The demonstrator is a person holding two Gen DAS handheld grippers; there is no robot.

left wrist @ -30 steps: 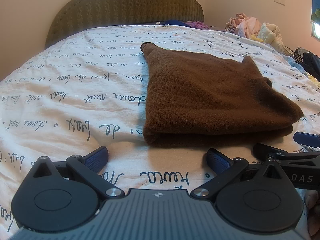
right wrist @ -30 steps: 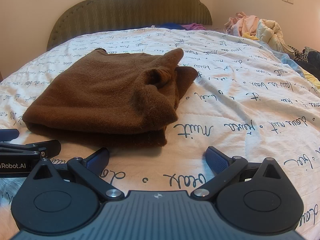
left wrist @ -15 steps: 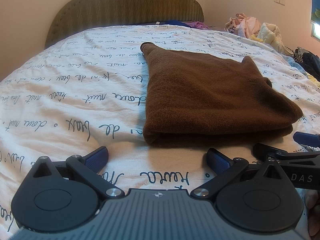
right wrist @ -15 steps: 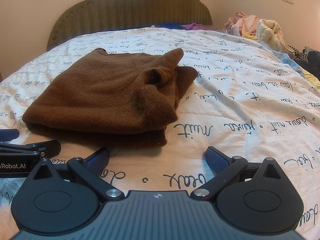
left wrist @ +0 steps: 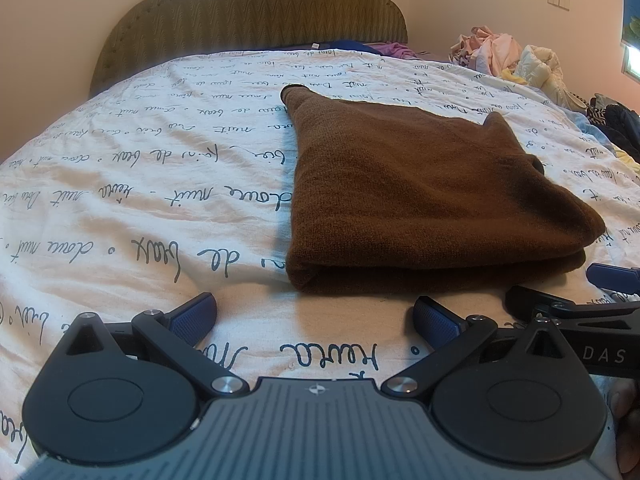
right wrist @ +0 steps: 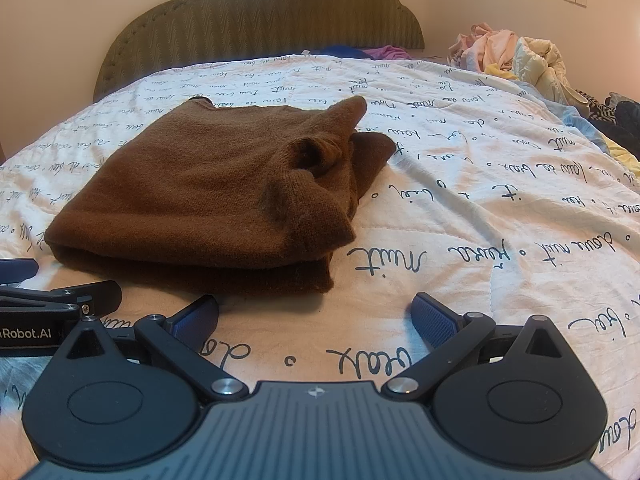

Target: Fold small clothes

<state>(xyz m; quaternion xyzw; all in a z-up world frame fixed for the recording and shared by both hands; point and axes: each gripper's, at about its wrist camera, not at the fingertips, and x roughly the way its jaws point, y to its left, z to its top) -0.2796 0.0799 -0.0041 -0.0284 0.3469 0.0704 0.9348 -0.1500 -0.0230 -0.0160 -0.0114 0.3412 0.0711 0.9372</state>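
A brown knit garment (left wrist: 420, 196) lies folded in a thick stack on the bed, its folded edge towards me; in the right wrist view the same garment (right wrist: 224, 188) shows a rumpled corner on its right side. My left gripper (left wrist: 316, 316) stands open just short of the garment's near left corner, nothing between its blue pads. My right gripper (right wrist: 316, 314) is open too, low over the bedspread by the garment's near right corner. Each gripper's fingers show at the edge of the other's view, the right one's fingers (left wrist: 568, 308) and the left one's fingers (right wrist: 60, 296).
The white bedspread (left wrist: 140, 208) with black script covers the bed. A green padded headboard (right wrist: 260, 20) stands at the far end. A heap of pale clothes (right wrist: 516, 56) and dark items (left wrist: 616, 128) lie on the right side. Blue and purple fabric (right wrist: 360, 52) sits near the headboard.
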